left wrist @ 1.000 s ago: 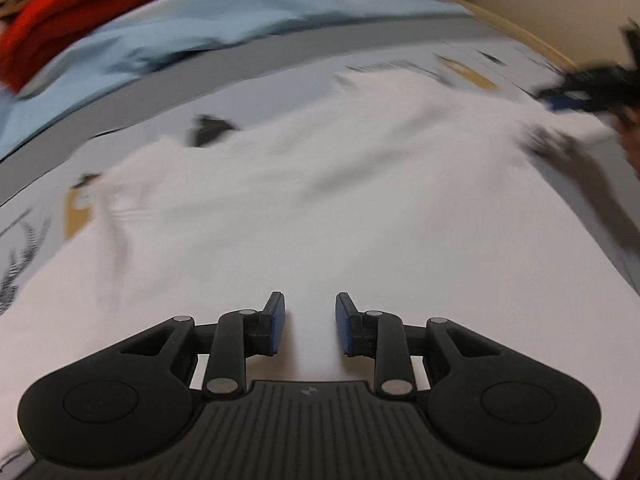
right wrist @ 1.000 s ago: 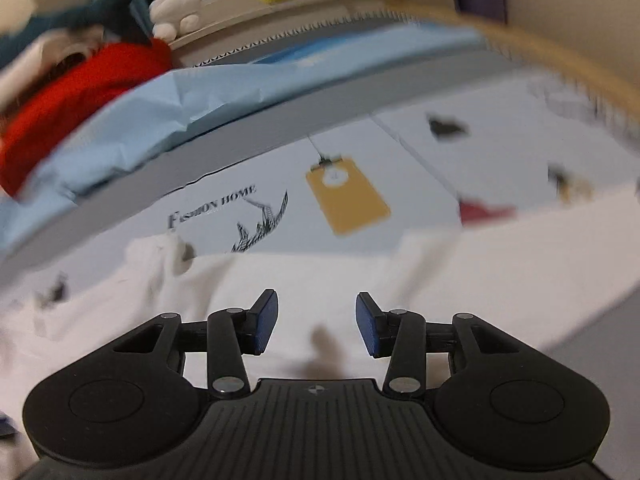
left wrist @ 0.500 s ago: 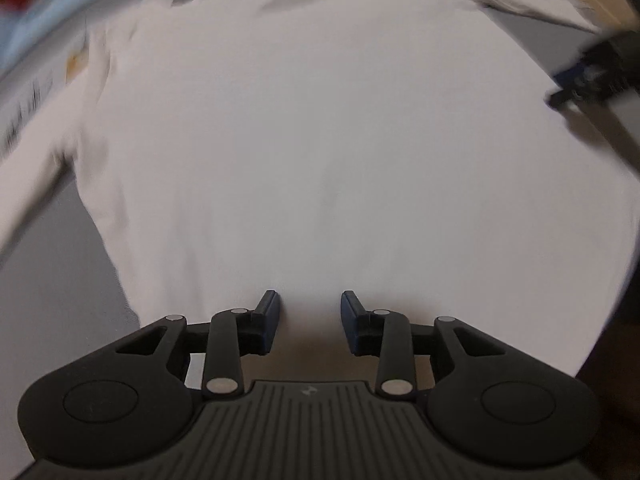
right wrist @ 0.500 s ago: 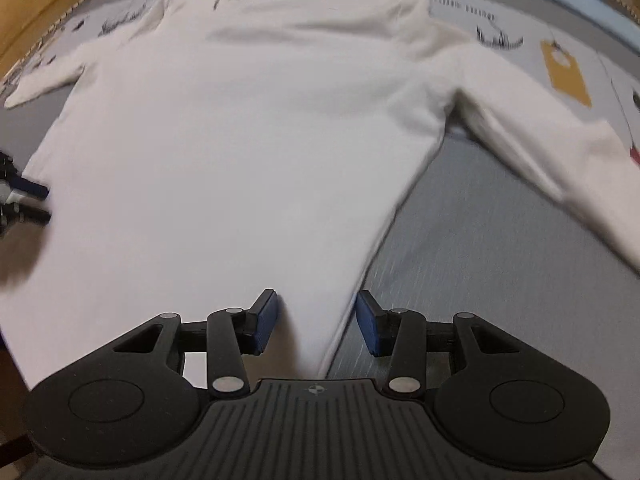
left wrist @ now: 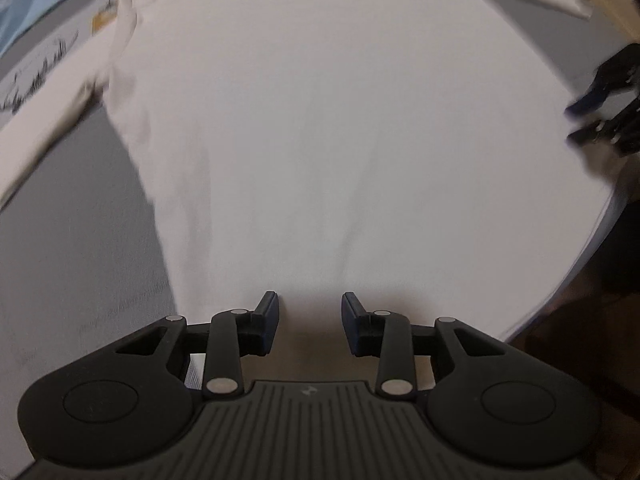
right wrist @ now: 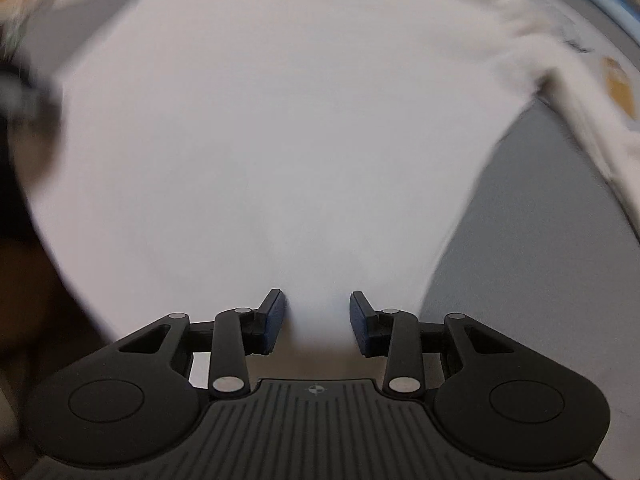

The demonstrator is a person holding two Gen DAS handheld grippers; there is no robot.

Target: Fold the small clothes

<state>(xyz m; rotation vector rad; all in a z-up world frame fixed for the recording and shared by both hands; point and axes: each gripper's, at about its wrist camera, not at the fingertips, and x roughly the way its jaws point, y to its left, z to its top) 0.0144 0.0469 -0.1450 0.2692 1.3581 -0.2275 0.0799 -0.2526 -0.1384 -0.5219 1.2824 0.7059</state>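
Shirt: a white long-sleeved shirt [left wrist: 320, 120] lies spread flat on the grey tabletop [left wrist: 72, 248], hem at its near edge.
Left gripper [left wrist: 310, 316]: jaws apart above the hem, gripping nothing.
Right gripper [right wrist: 317, 314]: jaws closing, fabric beneath, not pinched.

A grey mat [left wrist: 80, 240] covers the table, with a pale printed cloth [left wrist: 44, 64] at its far side. A white long-sleeved top [left wrist: 320, 120] lies spread flat on the mat, sleeves out to both sides, its hem at the near edge.
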